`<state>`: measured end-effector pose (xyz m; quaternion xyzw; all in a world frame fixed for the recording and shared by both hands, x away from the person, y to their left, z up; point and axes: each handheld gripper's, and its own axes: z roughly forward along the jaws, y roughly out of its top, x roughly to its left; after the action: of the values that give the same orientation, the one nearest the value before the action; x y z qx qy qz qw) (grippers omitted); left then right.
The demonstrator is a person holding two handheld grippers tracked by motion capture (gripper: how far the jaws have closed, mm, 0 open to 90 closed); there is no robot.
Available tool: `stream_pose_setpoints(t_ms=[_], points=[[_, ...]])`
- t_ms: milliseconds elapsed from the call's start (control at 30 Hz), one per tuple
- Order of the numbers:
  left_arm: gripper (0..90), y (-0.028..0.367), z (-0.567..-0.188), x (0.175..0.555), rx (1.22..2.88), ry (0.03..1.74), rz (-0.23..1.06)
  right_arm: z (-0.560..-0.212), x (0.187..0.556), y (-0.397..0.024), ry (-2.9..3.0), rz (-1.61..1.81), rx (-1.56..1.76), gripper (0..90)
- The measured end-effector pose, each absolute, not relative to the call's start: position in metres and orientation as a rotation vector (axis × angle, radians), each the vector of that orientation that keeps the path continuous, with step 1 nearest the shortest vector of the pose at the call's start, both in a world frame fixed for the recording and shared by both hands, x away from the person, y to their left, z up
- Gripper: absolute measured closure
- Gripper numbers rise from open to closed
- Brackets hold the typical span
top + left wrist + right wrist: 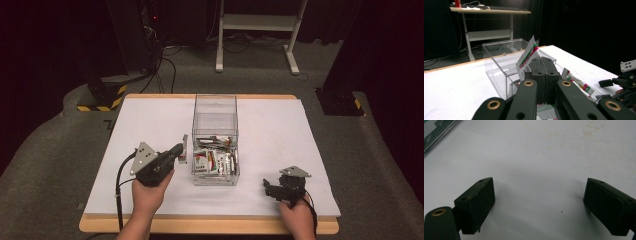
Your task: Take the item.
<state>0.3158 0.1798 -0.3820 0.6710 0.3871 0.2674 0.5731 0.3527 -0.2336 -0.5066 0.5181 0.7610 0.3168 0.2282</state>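
High view: a clear plastic box (215,140) stands at the middle of the white table (150,125), its near half strewn with small packets (215,161) too jumbled to count and its far half bare. The left gripper (181,150) is held just left of the box, its jaws pressed together on one white sachet (184,148) that stands on edge between them, outside the box wall and close beside it. In the left gripper view that sachet (527,58), white with a red and green stripe, sticks up past the closed pads (536,67), and the box (499,57) lies straight beyond it with more packets (576,83) inside. The right gripper (268,187) rests low on the table near its front edge, right of the box and well apart from it; the right gripper view shows its two jaws spread wide over bare tabletop (536,170), nothing between them. Two grippers, one box, one pinched sachet.
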Motion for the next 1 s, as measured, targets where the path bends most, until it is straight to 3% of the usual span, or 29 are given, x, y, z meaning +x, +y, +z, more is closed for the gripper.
stream_pose_setpoints(t_ms=[1000], points=[[89.5, 0.242, -0.401, 0.339, 1.612, 1.017, 0.671, -0.507, 0.353, -0.234, 2.096, 0.873, 1.426, 10.3]])
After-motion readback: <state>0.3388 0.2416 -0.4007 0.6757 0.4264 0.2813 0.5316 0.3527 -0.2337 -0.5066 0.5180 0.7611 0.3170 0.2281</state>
